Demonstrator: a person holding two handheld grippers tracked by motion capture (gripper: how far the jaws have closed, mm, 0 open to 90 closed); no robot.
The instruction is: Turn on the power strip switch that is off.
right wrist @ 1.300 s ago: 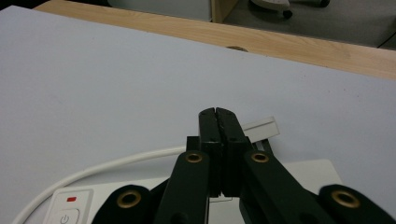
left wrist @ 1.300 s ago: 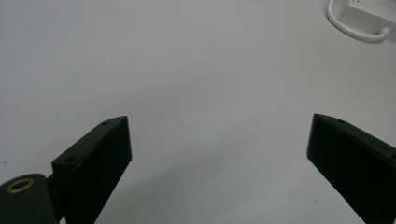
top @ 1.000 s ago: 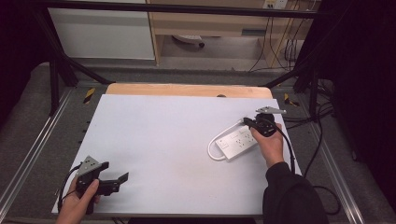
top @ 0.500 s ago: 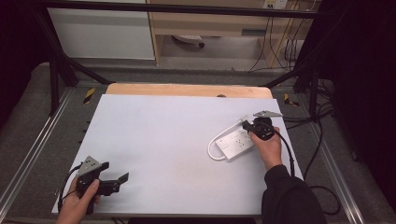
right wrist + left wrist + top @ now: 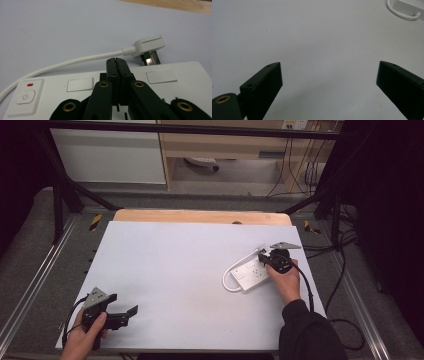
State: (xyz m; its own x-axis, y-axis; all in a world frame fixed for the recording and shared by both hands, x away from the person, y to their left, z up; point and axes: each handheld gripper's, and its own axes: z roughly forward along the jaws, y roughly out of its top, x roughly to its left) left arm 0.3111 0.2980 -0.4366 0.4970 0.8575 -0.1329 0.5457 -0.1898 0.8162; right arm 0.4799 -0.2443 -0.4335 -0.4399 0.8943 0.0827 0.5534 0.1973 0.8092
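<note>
Barely shifted since the earlier frame: right gripper [image 5: 267, 260] hovering over power strip [image 5: 251, 274], fingers [image 5: 116, 65] pressed fully together, gripping nothing. Strip's own plug [image 5: 147, 47] lying loose just behind strip, not inserted. Left gripper [image 5: 125, 315] parked well left of strip on tabletop [image 5: 175, 265], fingers wide apart, empty. No containers. Work hardly begun.

Grey carpet floor [image 5: 40, 230], white cabinet [image 5: 107, 160] behind.

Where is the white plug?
In the right gripper view the plug lies on the table just behind the power strip, beyond the shut right gripper.
</note>
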